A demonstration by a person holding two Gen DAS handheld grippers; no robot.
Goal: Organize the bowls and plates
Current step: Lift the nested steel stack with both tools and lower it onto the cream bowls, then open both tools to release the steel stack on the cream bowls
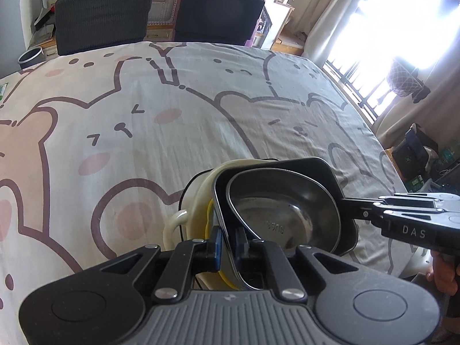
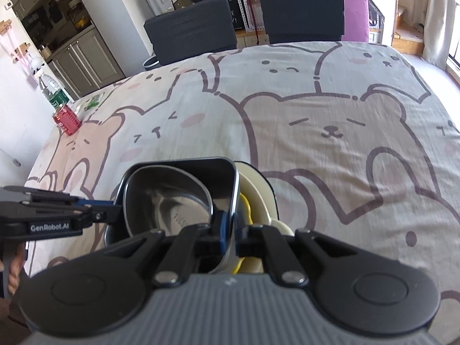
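Both grippers are clenched on the same stack. The left gripper (image 1: 228, 247) pinches the near wall of the dark square bowl (image 1: 304, 166), one blue pad outside the rim and one inside. The right gripper (image 2: 230, 237) pinches the opposite wall of that bowl (image 2: 201, 169) the same way. Each gripper shows in the other's camera: the right one (image 1: 349, 205) comes in from the right edge of the left view with its fingertips at the bowl's side, and the left one (image 2: 115, 210) comes in from the left edge of the right view. A steel bowl (image 1: 287, 210) is nested inside the dark bowl, tilted, with stamped lettering on its floor too small to read; it is also seen in the right view (image 2: 172, 195). A cream dish with a loop handle (image 1: 198, 198) sits just against the dark bowl's outer side, and something yellow (image 1: 208, 215) is wedged between the two. I cannot tell whether the stack rests on the cloth or hangs just above it. It is near the front edge of the table, roughly mid-width, on the bear-print cloth (image 1: 143, 115). A red can (image 2: 66, 120) and a clear bottle (image 2: 53, 92) stand at the table's left edge. Two dark chairs (image 1: 103, 14) are at the far edge.
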